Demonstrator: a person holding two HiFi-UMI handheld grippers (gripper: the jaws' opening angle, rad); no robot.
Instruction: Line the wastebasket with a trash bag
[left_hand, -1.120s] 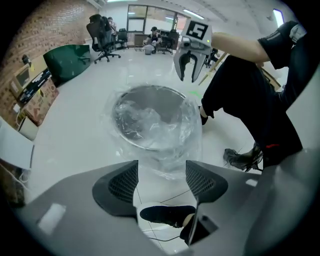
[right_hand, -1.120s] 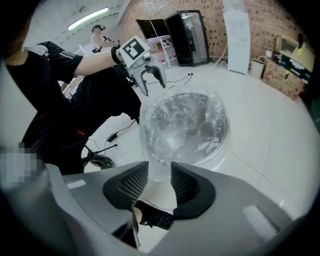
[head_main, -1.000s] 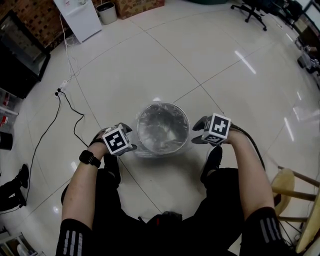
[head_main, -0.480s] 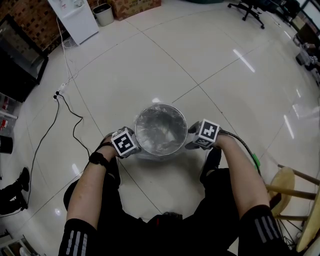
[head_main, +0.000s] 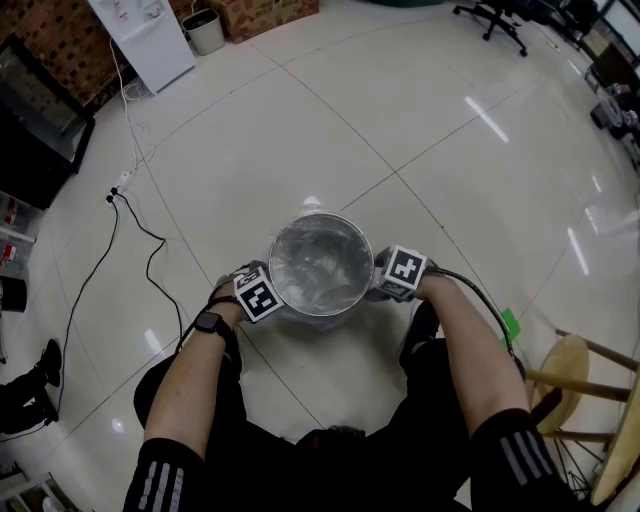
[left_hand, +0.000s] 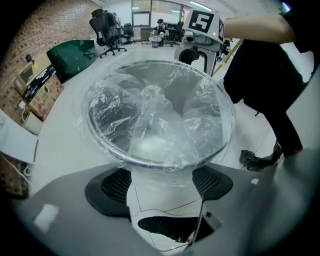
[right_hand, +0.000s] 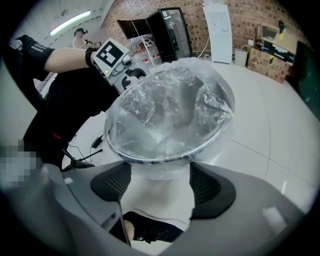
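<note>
On the floor (head_main: 300, 120) sat the wastebasket (head_main: 320, 300), trash bag (head_main: 318, 255) folded over its rim. The left hand-held gripper (left_hand: 164, 184) at its 8 o'clock and the right hand-held gripper (right_hand: 161, 186) at 3 had sunk lower. Their jaws had just opened and were gripping nothing. Lining looked nearly done imo.

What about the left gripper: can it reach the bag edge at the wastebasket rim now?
Probably yes. The left gripper, jaws just opened wider and not pressing, straddles the trash bag overhang under the wastebasket rim; nothing blocks it.

The person wears black sleeves (head_main: 165, 475) with white stripes, black trousers (head_main: 222, 400), black shoes (head_main: 428, 320) and a dark watch (head_main: 208, 322). The left gripper (left_hand: 162, 182) and right gripper (right_hand: 161, 184) have grey bodies, black mesh fingers (right_hand: 212, 190) and black-and-white marker cubes (head_main: 257, 297).
</note>
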